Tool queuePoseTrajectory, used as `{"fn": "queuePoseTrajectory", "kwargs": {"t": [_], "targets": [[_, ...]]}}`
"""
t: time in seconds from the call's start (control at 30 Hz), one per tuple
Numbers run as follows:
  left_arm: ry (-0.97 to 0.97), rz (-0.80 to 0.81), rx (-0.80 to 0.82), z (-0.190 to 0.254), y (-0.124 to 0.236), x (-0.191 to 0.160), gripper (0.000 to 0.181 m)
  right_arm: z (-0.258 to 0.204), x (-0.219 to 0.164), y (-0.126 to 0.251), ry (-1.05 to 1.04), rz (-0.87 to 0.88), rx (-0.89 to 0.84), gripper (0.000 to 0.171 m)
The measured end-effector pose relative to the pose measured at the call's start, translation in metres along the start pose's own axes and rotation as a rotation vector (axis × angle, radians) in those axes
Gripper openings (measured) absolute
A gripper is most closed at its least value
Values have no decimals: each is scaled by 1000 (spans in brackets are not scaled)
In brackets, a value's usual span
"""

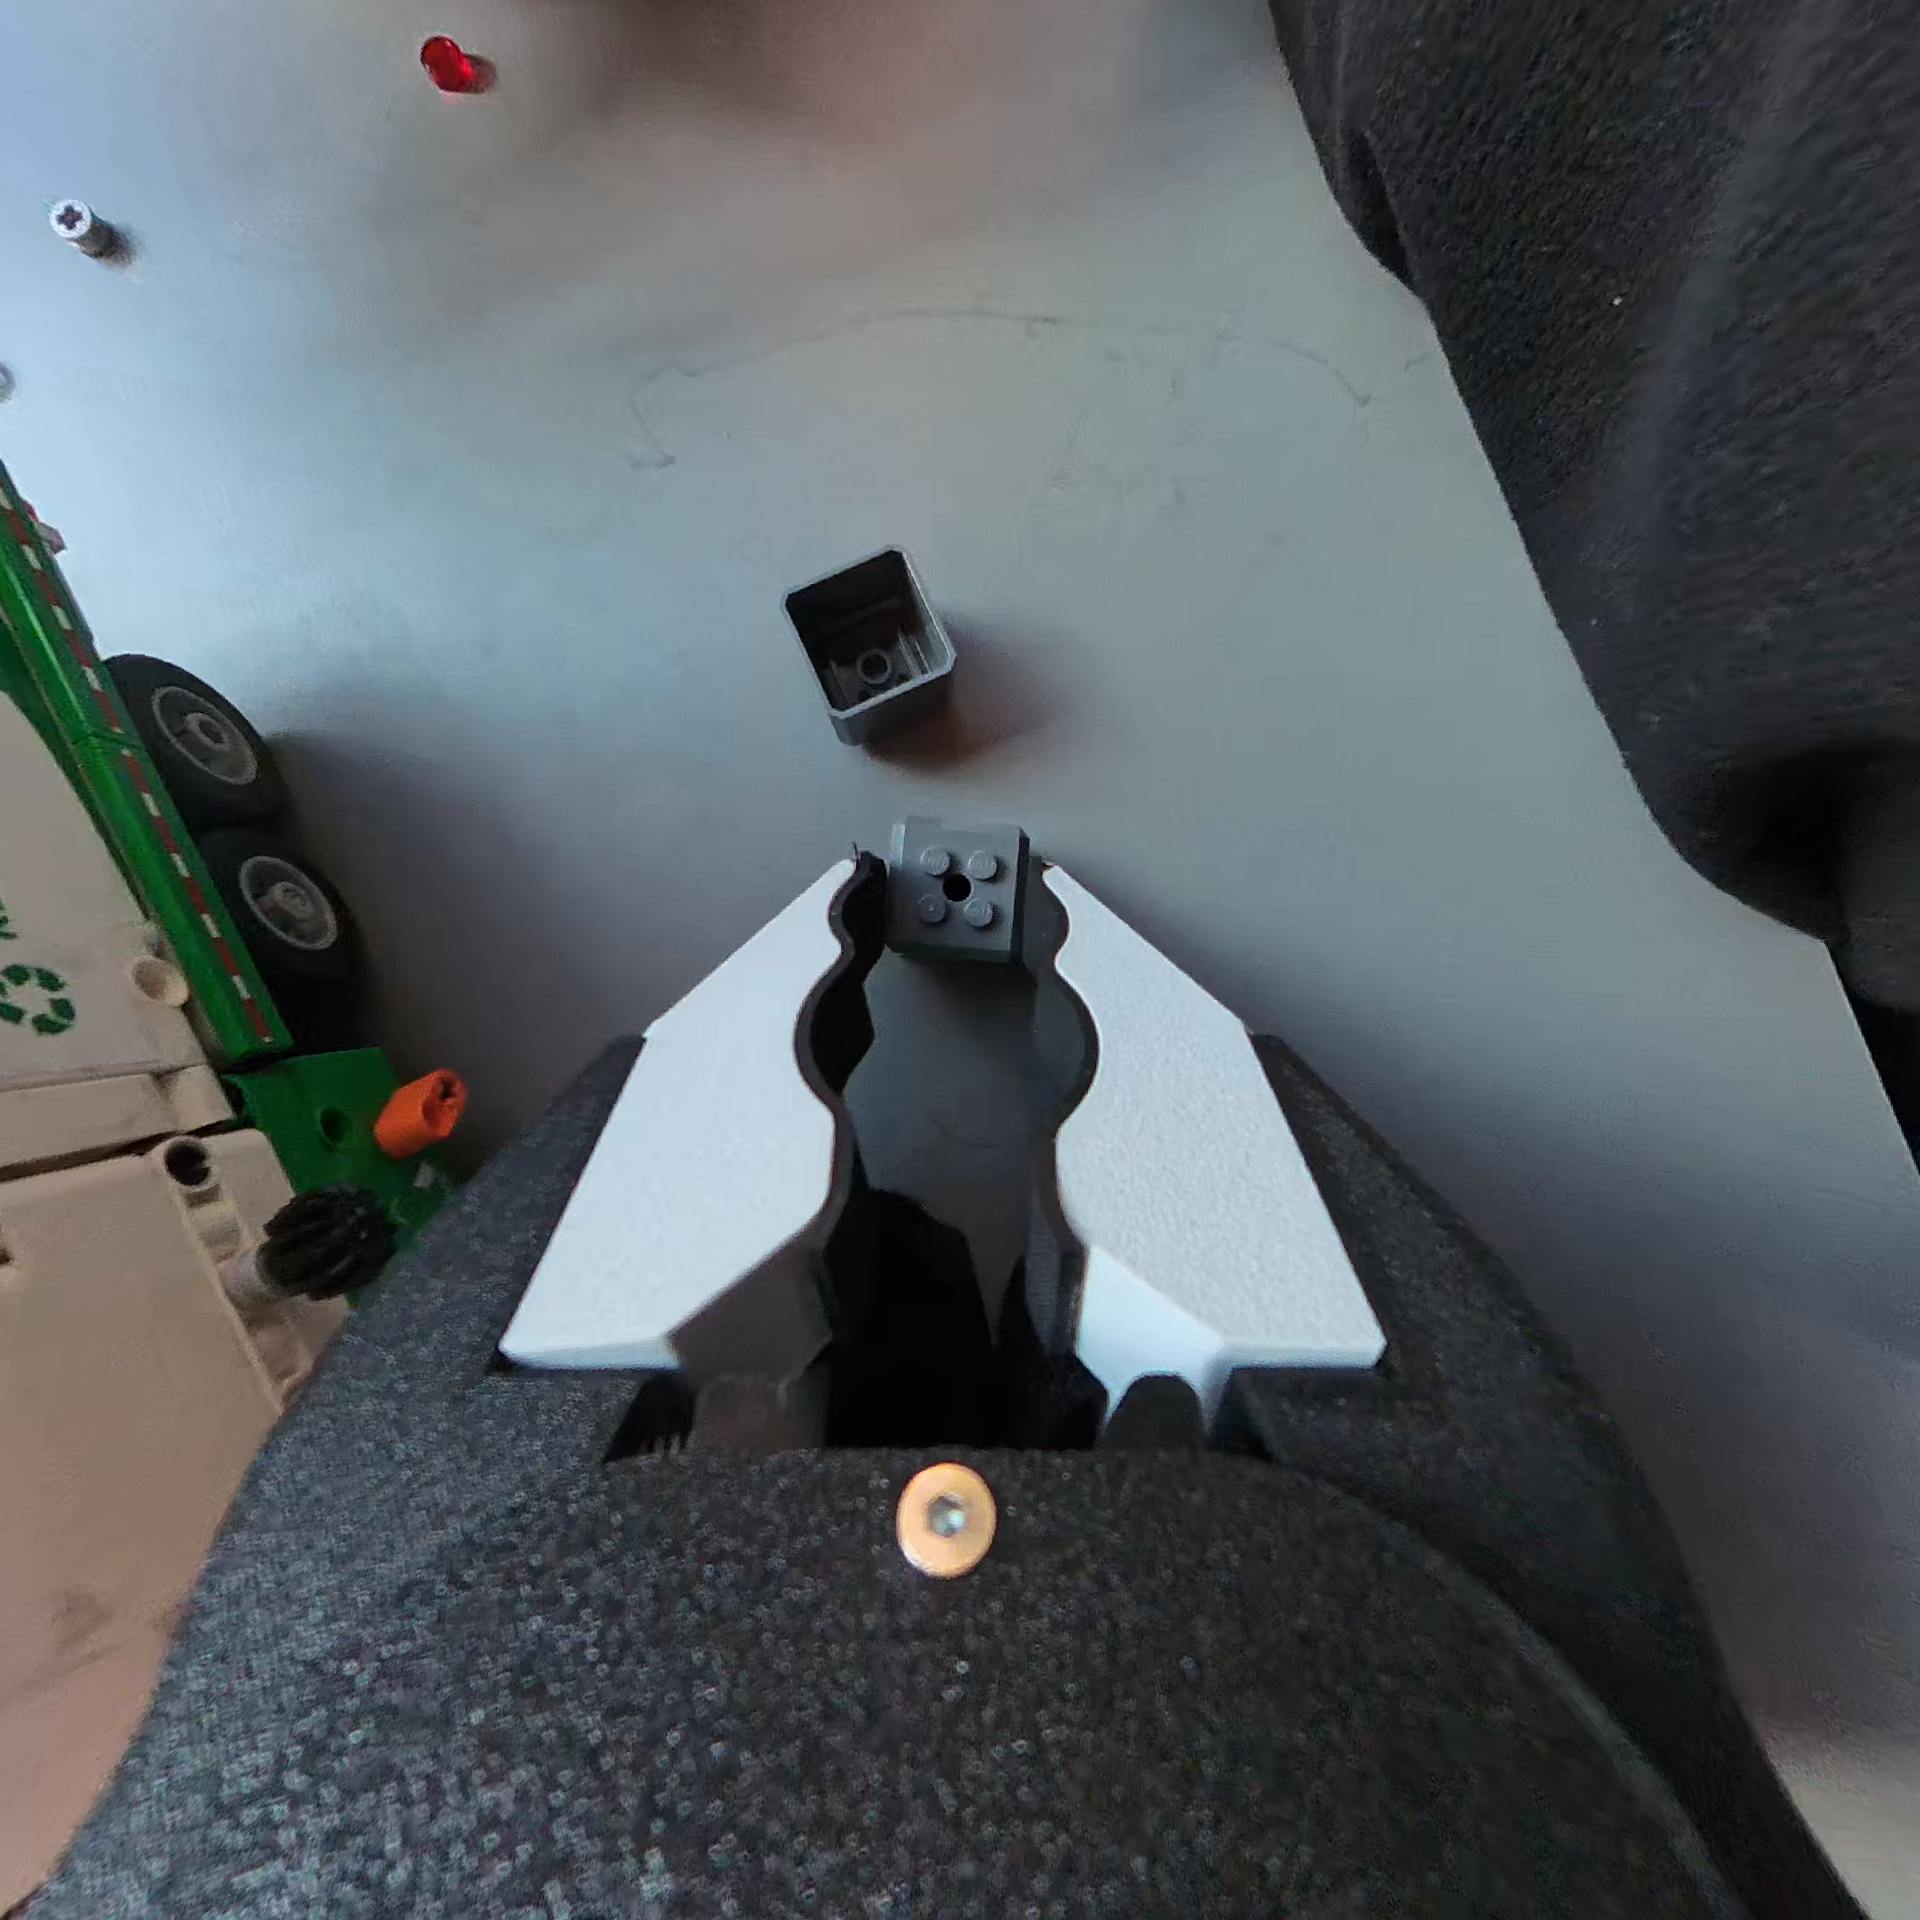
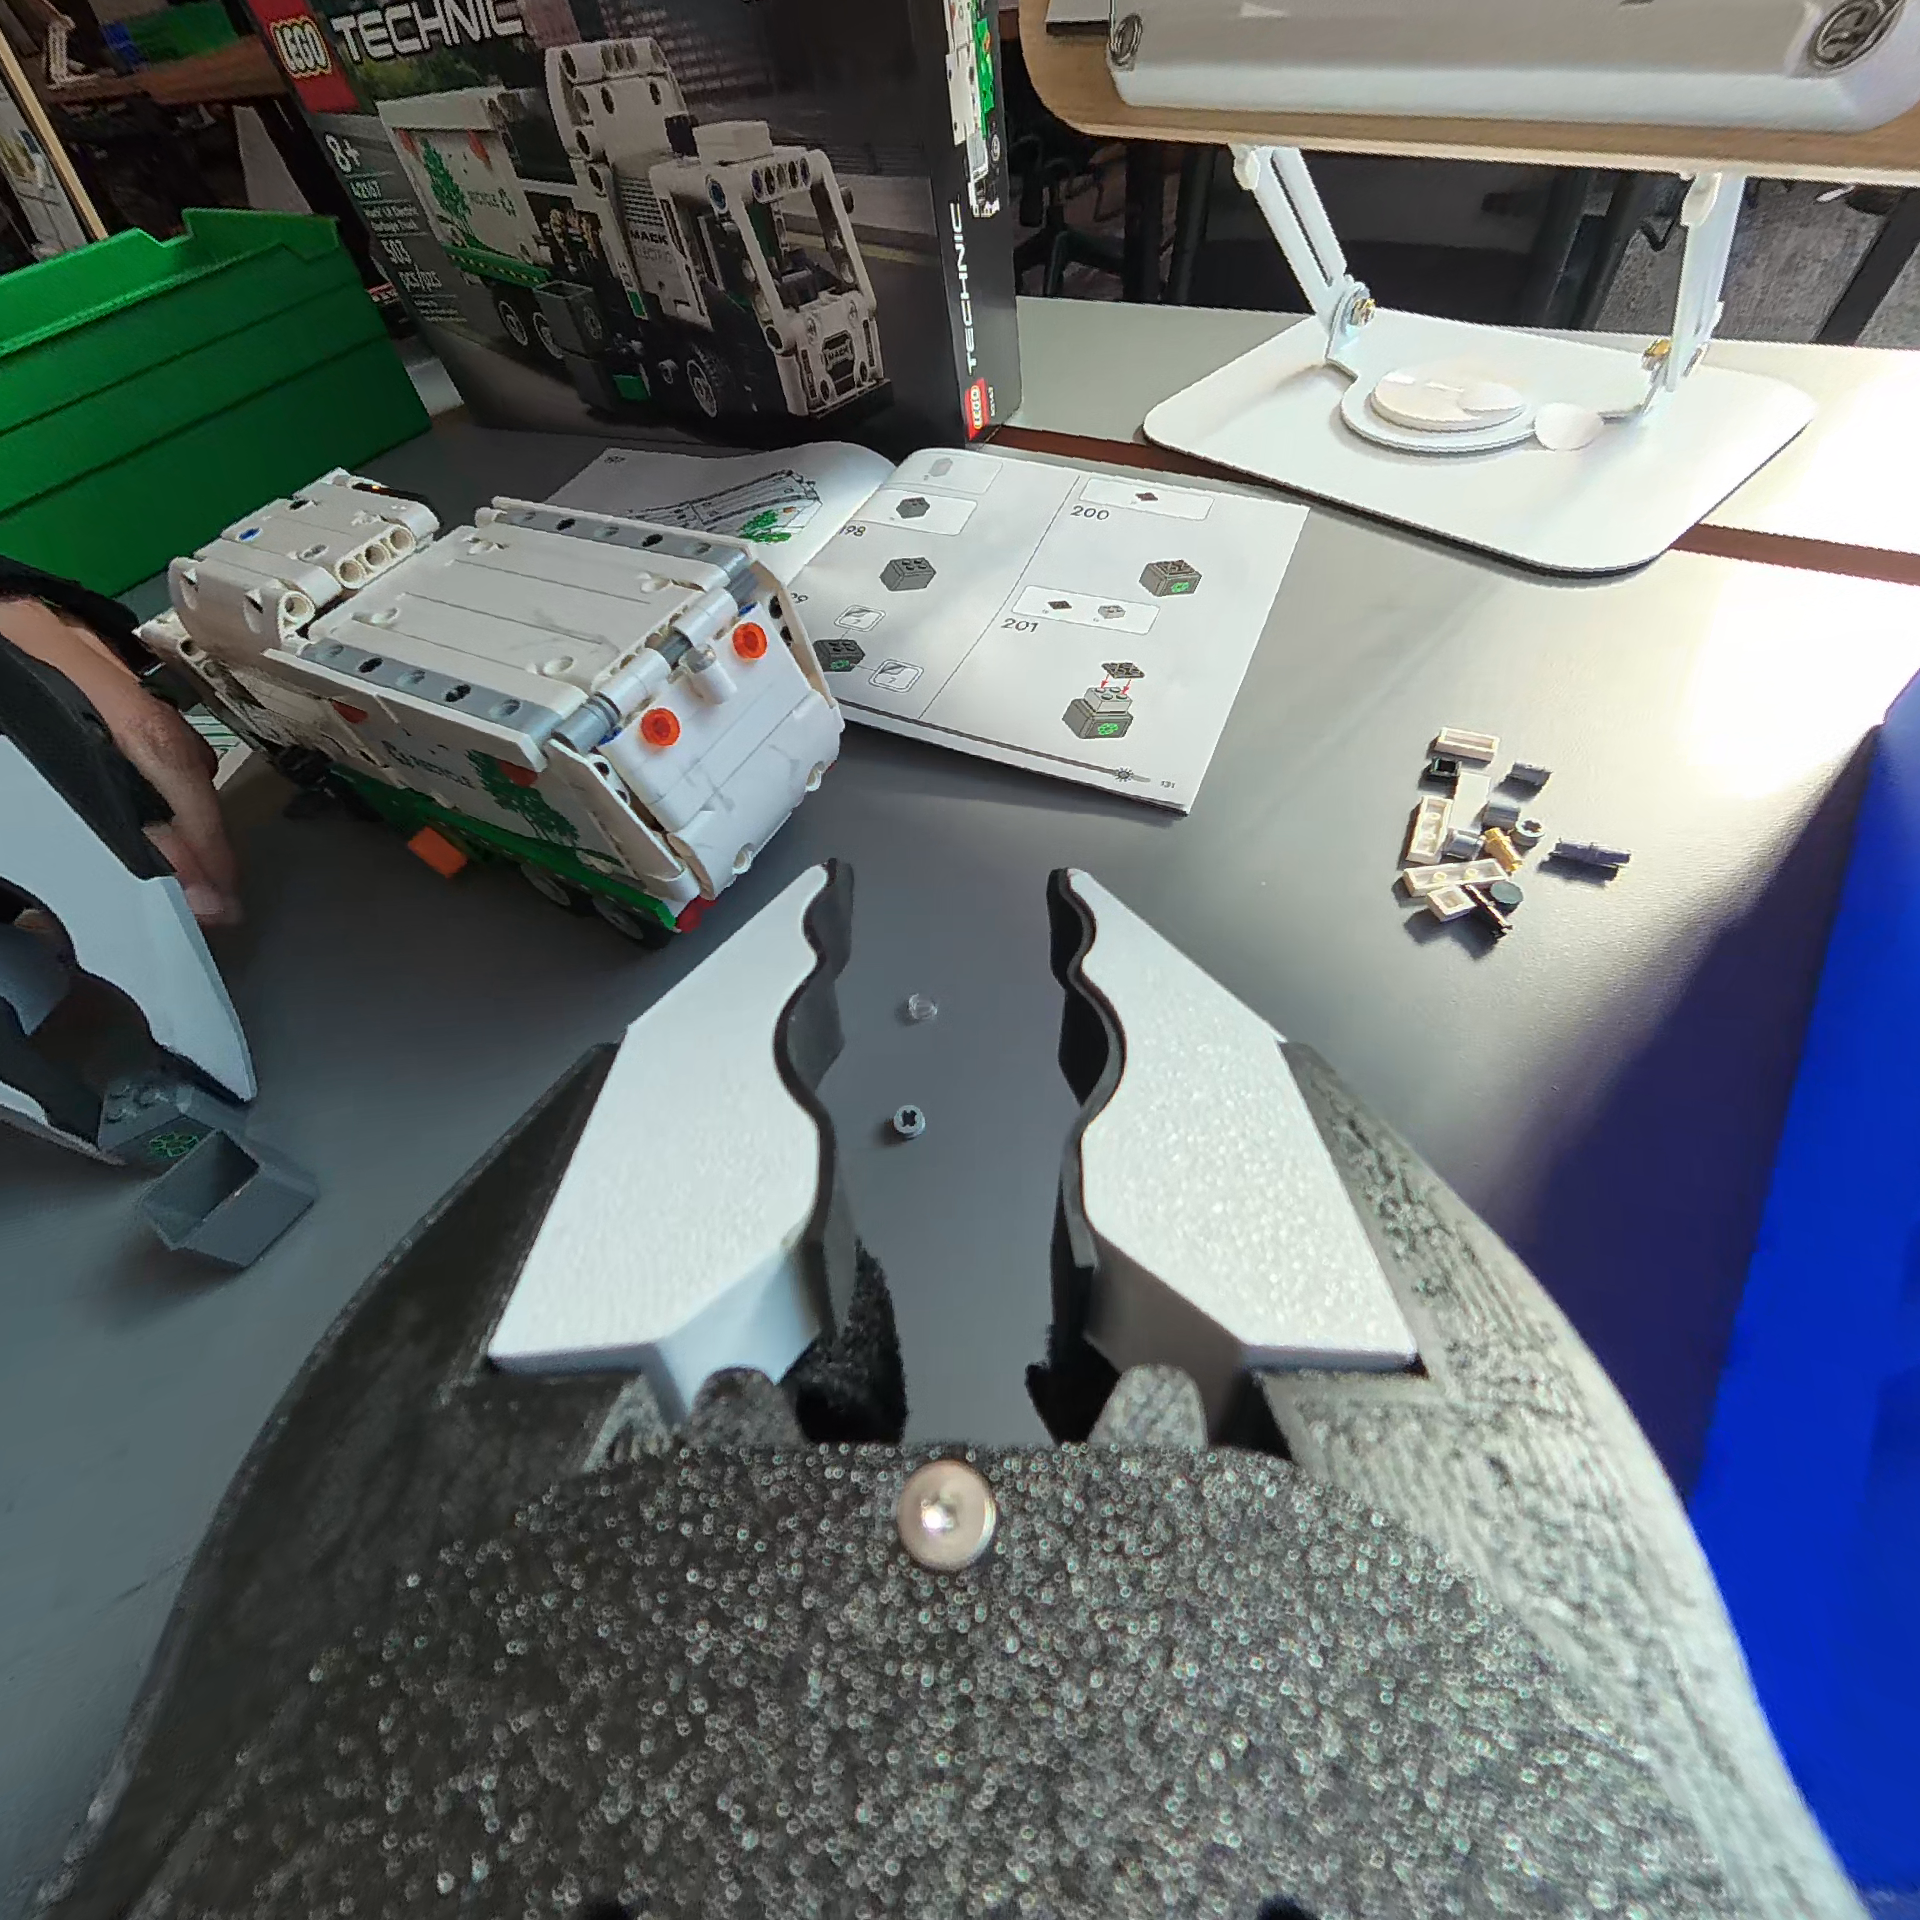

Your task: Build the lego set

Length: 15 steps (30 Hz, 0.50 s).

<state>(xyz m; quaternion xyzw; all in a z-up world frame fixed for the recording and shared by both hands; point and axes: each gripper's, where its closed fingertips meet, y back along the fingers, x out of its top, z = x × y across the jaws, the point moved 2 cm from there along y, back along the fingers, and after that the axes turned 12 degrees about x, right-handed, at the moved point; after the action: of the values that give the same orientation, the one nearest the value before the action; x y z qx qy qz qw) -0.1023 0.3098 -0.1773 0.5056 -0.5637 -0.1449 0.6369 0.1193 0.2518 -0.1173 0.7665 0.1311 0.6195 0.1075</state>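
My left gripper (image 1: 956, 894) is shut on a dark grey studded brick (image 1: 958, 896), held at its fingertips above the grey table. An open-topped dark grey bin piece (image 1: 871, 646) lies on its side just beyond it. In the right wrist view the left gripper (image 2: 135, 1112) holds that brick (image 2: 156, 1117) at far left, beside the bin piece (image 2: 223, 1195). My right gripper (image 2: 945, 894) is open and empty above the table. A small grey round piece (image 2: 908, 1123) and a clear stud (image 2: 921, 1006) lie between its fingers. The white and green truck model (image 2: 499, 696) stands ahead to the left.
An open instruction booklet (image 2: 1039, 613) and the set's box (image 2: 675, 208) lie behind the truck. A pile of small loose pieces (image 2: 1475, 831) sits at right. A white stand (image 2: 1486, 436), green bins (image 2: 177, 364) and a blue object (image 2: 1829, 1143) border the table. A red stud (image 1: 454, 64) lies far off. My right fingertips sit around 25 centimetres from my left ones.
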Motion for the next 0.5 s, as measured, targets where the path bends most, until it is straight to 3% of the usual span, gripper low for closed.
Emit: {"fn": "queuePoseTrajectory", "kwargs": {"t": [0.17, 0.3, 0.43, 0.5], "targets": [[9, -11, 16, 1, -3, -1, 26, -2, -1, -1, 5, -7, 9, 38], [65, -7, 90, -2, 2, 6, 42, 0, -1, 2, 9, -2, -2, 37], [261, 203, 215, -5, 42, 32, 42, -1, 3, 1, 1, 24, 14, 37], [387, 305, 337, -14, 74, 28, 41, -2, 4, 1, 12, 28, 13, 36]]}}
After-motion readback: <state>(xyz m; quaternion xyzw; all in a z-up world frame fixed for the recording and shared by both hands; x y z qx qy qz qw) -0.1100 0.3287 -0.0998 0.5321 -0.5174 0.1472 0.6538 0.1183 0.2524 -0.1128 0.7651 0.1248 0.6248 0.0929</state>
